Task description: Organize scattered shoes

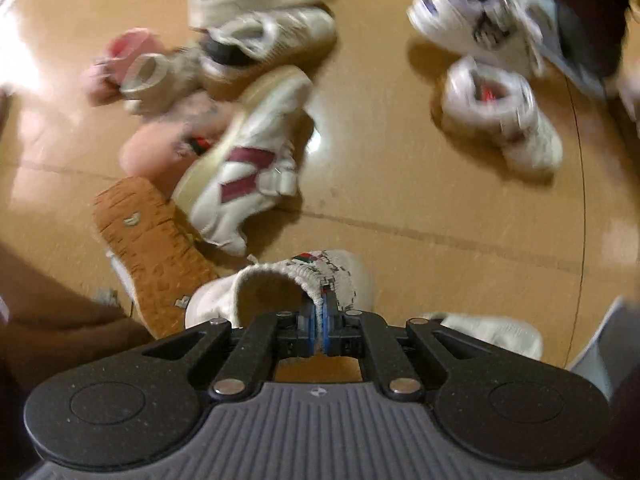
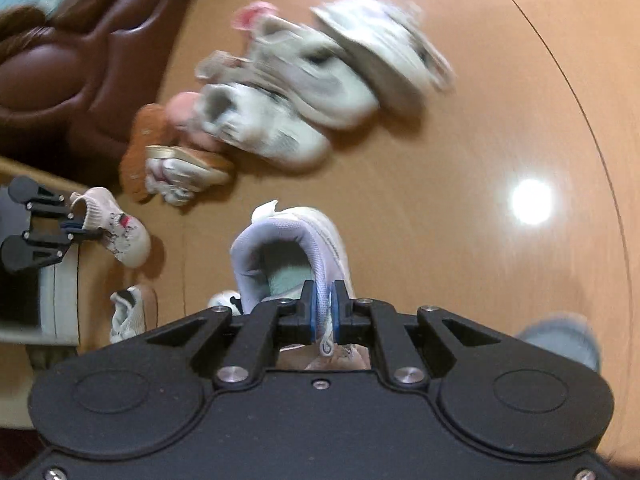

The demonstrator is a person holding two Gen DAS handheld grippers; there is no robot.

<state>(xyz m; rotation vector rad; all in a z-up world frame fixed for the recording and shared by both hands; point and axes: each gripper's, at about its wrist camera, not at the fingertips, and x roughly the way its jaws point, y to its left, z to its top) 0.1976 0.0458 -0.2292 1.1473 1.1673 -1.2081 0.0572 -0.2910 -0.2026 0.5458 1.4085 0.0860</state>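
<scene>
Left wrist view shows the left tongs [image 1: 322, 322] clamped on the collar of a cream knit sneaker [image 1: 320, 280], its rim pinched between the blue pads; the shoe hangs over the tan floor [image 1: 400, 120]. Just beside it to the left lies an overturned shoe with an orange-brown sole [image 1: 148, 248], and beyond that a white sneaker with maroon stripes [image 1: 256, 168] lies on its side, touching a heap of pink and white shoes [image 1: 224, 48]. Well apart on the right stand a small white shoe with a red lining [image 1: 500, 116] and, behind it, a white sneaker [image 1: 472, 20] that the other tool grips, though this part is blurred.

Right wrist view shows the right tongs [image 2: 324, 312] closed on the padded heel collar of a white and lilac sneaker [image 2: 288, 248], which fills the space between the pads. To the left, the left tongs [image 2: 86, 232] hold the cream knit sneaker [image 2: 120, 232] above the floor [image 2: 480, 160]. Farther off sits the blurred heap of pale shoes [image 2: 312, 80], next to a brown leather sofa [image 2: 80, 60]. A small white shoe [image 2: 128, 312] rests near the lower left.
</scene>
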